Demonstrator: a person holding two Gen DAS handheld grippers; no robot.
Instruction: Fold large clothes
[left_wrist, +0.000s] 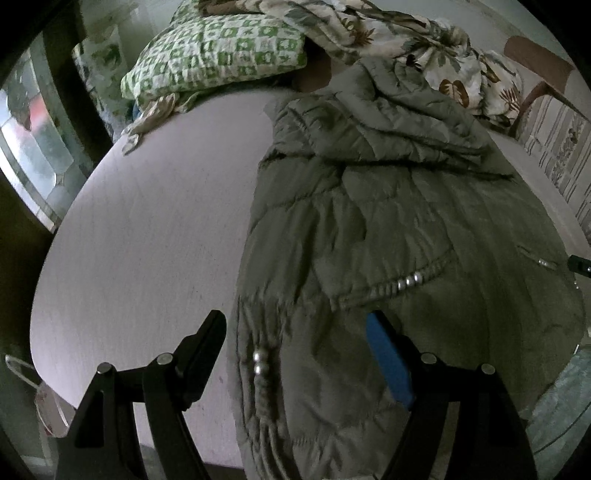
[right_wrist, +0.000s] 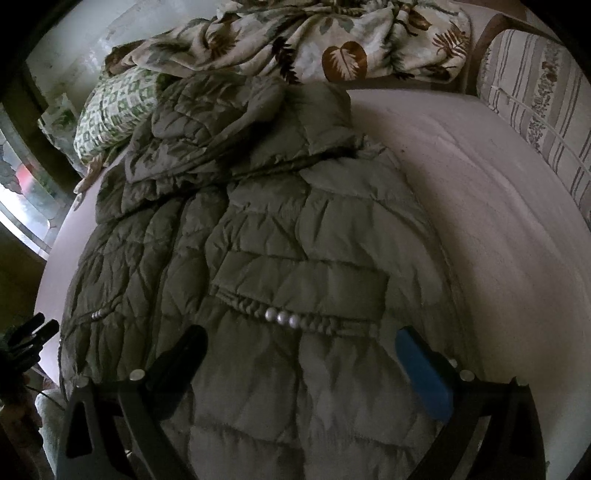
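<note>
An olive-green quilted puffer jacket (left_wrist: 388, 221) lies spread lengthwise on a pale pink bed sheet (left_wrist: 147, 229), hood end far, hem near. It has pockets with silver snaps. My left gripper (left_wrist: 295, 332) is open above the jacket's near left hem, one finger over the sheet, the blue-padded finger over the jacket. In the right wrist view the jacket (right_wrist: 277, 240) fills the middle, on the sheet (right_wrist: 480, 221). My right gripper (right_wrist: 299, 347) is open above the jacket's near hem, just below a snap pocket. Both grippers hold nothing.
A green-and-white checked pillow (left_wrist: 218, 55) and a leaf-print blanket (left_wrist: 424, 48) lie at the head of the bed, also seen in the right wrist view as pillow (right_wrist: 114, 110) and blanket (right_wrist: 314, 40). A striped cushion (right_wrist: 543, 110) lies at right. A window (left_wrist: 33, 147) is left.
</note>
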